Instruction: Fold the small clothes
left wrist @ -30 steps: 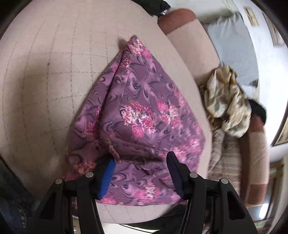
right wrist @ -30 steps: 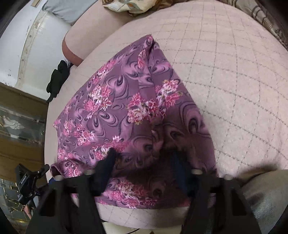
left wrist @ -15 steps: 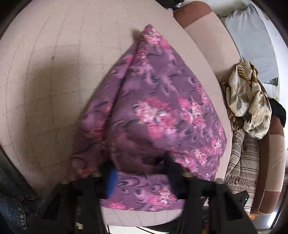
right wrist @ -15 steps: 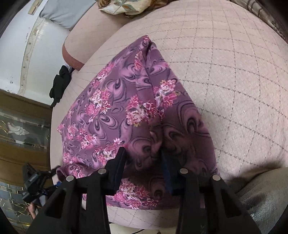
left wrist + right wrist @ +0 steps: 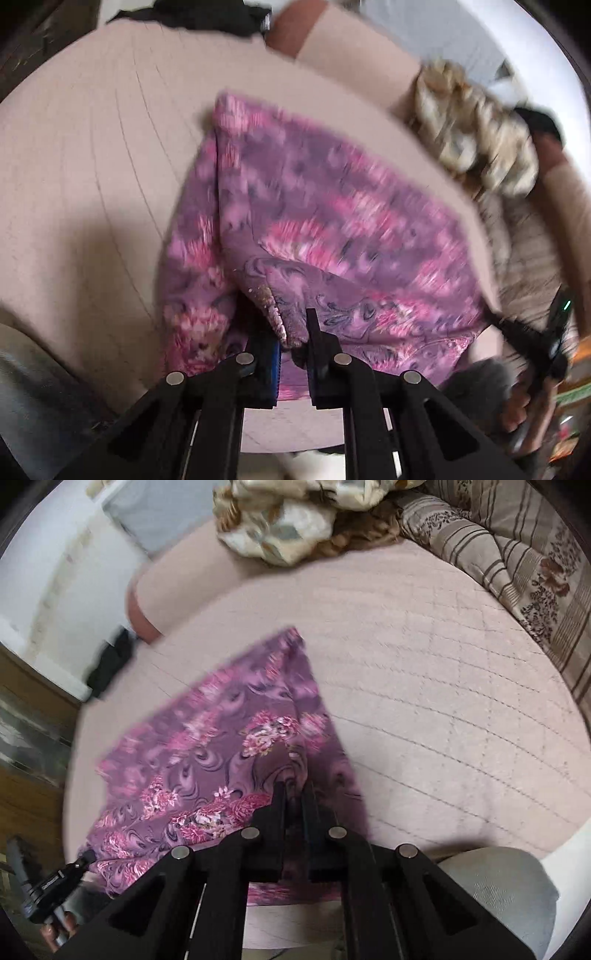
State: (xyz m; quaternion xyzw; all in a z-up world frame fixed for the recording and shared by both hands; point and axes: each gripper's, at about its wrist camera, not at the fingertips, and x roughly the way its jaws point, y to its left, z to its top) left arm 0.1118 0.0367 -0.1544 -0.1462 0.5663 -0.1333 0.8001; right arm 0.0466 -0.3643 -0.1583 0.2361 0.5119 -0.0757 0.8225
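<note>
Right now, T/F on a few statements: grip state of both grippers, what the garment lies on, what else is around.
1. The left gripper is shut on the purple floral garment. True.
2. The right gripper is open and clear of the garment. False: its jaws are closed on a pinch of the fabric.
3. The garment lies on a wooden table. False: it lies on a pale pink quilted cushion.
4. A crumpled cream patterned cloth sits beyond the garment, apart from it. True.
5. The garment is plain blue. False: purple with pink flowers.
</note>
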